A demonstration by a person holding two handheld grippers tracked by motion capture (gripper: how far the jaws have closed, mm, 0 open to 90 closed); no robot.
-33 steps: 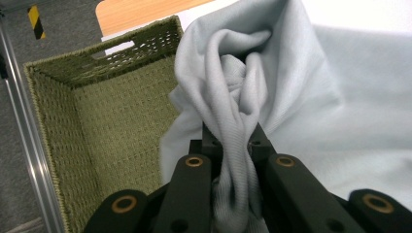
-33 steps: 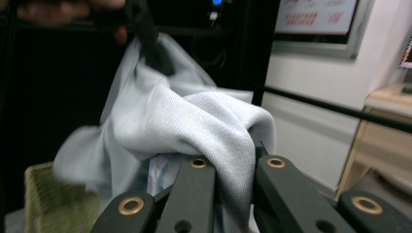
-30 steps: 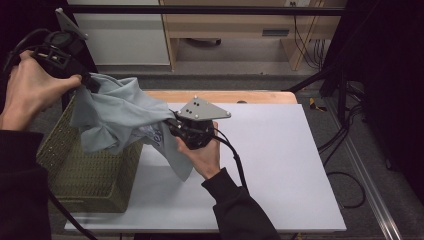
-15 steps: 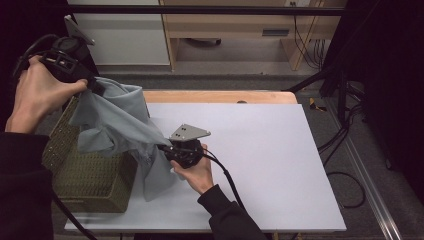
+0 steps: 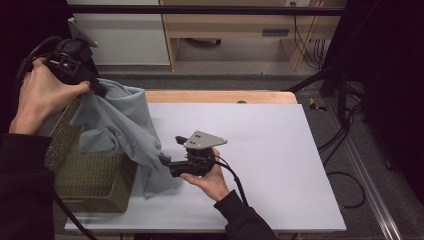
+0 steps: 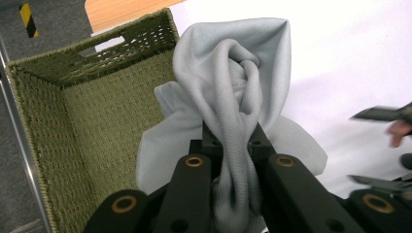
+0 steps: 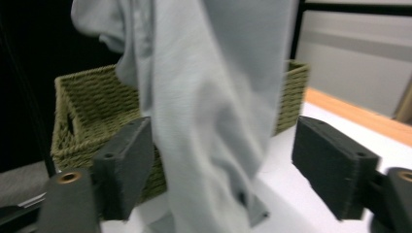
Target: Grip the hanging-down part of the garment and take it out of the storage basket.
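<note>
At the far left of the high view, the left gripper point(image 5: 97, 89) is held up above the green wicker basket point(image 5: 92, 185) with its jaws clamped tight on a bunched corner of the grey cloth point(image 5: 117, 132); in the left gripper view the fabric point(image 6: 233, 121) is squeezed into a twisted rope between the two black jaws, with the basket's point(image 6: 92, 111) open inside below it. From that pinch the cloth hangs with its long axis running down and to the right, from the raised gripper over the basket's near right corner to the white table top point(image 5: 270, 150), where its lower end trails on the surface just beside the basket. Next to the right, the right gripper point(image 5: 164, 162) lies low over the table, pointing left at the lower part of the cloth. Its jaws have just been opening and now stand wide; in the right gripper view the cloth point(image 7: 214, 111) hangs between the two pads, which do not press on it, with the basket point(image 7: 92, 111) behind. Right of that hand the white top lies bare out to its right and near edges, with a wooden strip point(image 5: 220, 96) along the far edge.
</note>
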